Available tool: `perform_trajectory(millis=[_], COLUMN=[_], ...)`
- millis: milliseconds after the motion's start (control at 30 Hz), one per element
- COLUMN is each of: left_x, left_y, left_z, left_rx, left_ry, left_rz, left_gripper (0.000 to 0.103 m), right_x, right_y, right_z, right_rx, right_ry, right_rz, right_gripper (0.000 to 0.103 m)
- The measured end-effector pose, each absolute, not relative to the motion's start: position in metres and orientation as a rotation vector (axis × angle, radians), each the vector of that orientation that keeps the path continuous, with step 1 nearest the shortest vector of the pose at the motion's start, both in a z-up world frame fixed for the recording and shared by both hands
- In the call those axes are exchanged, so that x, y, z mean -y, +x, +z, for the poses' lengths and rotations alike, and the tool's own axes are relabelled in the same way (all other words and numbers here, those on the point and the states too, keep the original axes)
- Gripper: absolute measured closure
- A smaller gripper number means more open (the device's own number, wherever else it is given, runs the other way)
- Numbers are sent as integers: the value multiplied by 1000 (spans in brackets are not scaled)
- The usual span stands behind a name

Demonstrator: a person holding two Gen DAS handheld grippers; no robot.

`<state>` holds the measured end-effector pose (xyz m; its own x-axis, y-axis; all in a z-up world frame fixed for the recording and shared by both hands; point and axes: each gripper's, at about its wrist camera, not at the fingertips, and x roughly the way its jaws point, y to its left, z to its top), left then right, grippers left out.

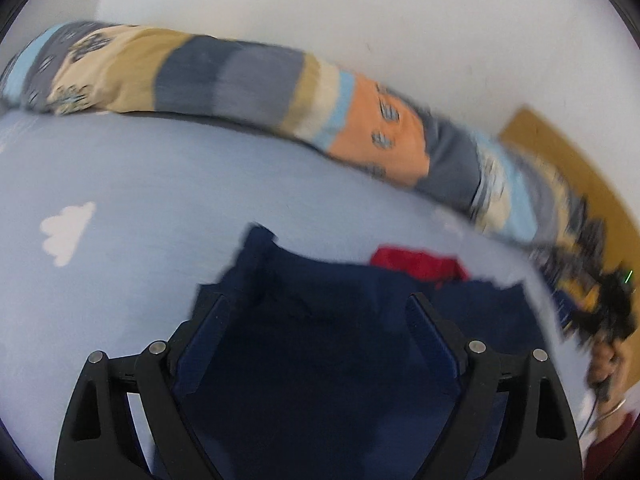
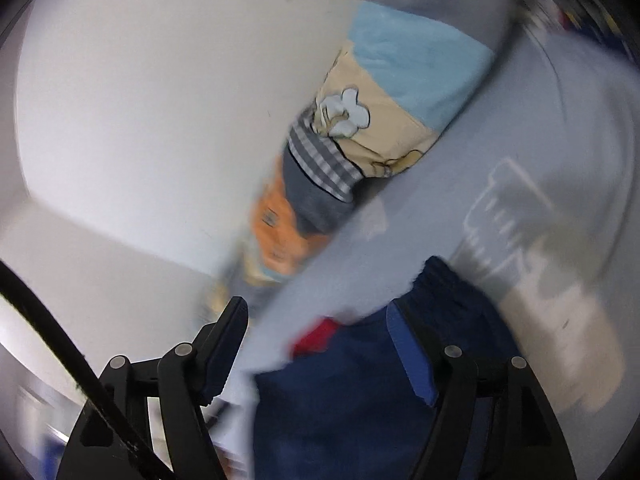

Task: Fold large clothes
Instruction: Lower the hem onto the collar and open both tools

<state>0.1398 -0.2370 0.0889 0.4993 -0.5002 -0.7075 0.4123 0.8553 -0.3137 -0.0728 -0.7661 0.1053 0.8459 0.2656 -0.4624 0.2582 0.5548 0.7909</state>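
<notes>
A dark navy garment [image 1: 320, 340] lies on the pale blue sheet [image 1: 140, 184], with a red piece of cloth [image 1: 416, 260] showing at its far edge. My left gripper [image 1: 316, 300] hangs over it, jaws wide and open; the cloth lies below and between the fingers, and the pads do not press on it. In the right wrist view the same navy garment [image 2: 352, 392] and red piece [image 2: 316, 336] sit low in the frame. My right gripper [image 2: 316, 308] is open over the garment's gathered edge, gripping nothing. Both views are blurred.
A long patchwork bolster [image 1: 240, 76] in blue, tan and orange runs along the white wall [image 1: 360, 8] behind the sheet, and also shows as the bolster [image 2: 380, 120]. A white cloud print [image 1: 68, 232] marks the sheet. A person's hand [image 1: 604, 364] is at the right edge.
</notes>
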Motion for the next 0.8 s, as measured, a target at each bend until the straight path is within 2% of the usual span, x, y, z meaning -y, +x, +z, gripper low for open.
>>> perform_trajectory(millis=[100,133,200,233,267,300,367,533,633,733,800], left_x=[252,252,245,237,223,207,188,198,225,244,230], left_y=[149,156,171,181,191,196,196,177,172,189,200], left_z=[70,62,43,29,15,11,20,52,63,44,20], left_rx=[-896,-895,-915,-954,-1020,-1048,-1020,-907,-851,-938,-1023], left_ry=[-21,13,78,118,70,-46,-153,-181,-135,-24,34], left_rz=[-463,-396,-265,-185,-165,-193,-198,-316,-366,-311,-189], left_gripper=[14,14,14,11,8,7,7,8,7,7,6], right_x=[734,724,719,722,729,739,749,674,623,597,607], right_y=[-49,-37,-21,-14,-9,-10,-18,-2,23,43,48], right_z=[96,86,67,53,38,31,37,81,78,57,31], right_rx=[-703,-744,-819,-870,-925,-925,-894,-821,-846,-925,-1003], right_ry=[739,663,573,536,548,620,736,458,424,425,412], right_rz=[-58,-78,-147,-183,-231,-257,-293,-169,-24,28,-37], right_gripper=[49,60,61,75,97,101,99,60,60,60,61])
